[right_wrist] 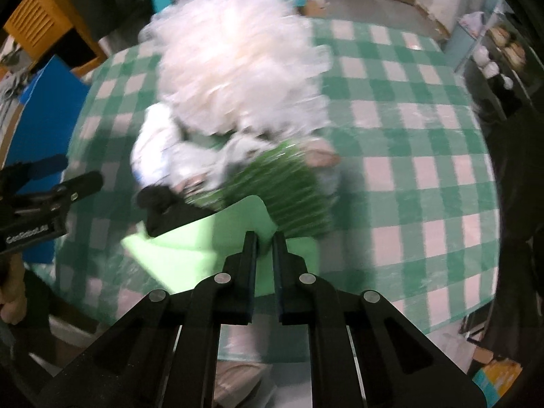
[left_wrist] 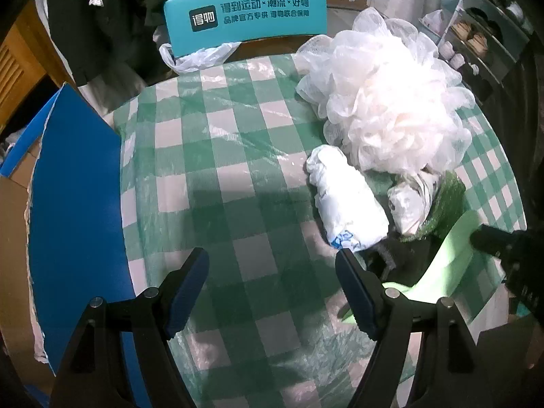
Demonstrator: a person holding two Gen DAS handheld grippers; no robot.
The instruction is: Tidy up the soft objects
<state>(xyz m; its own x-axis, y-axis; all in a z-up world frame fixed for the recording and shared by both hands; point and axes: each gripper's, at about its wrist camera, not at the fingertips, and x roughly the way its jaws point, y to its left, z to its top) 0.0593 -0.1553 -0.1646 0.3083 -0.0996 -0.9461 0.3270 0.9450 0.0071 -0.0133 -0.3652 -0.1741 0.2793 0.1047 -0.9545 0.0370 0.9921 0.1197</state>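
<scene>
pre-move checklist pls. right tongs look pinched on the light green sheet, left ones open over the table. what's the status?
1. Right tongs closed on the light green sheet: ok, fingers nearly together at its edge.
2. Left tongs open and empty: ok, only checked tablecloth between the fingers.
3. Sheet free to move: not ok, a black object and the green ribbed cloth lie on or against it.
4. White mesh pouf stable: cannot tell, right view is motion-blurred.
5. White wrapped roll within the left tongs' path: ok, just ahead of the right-hand finger.
</scene>
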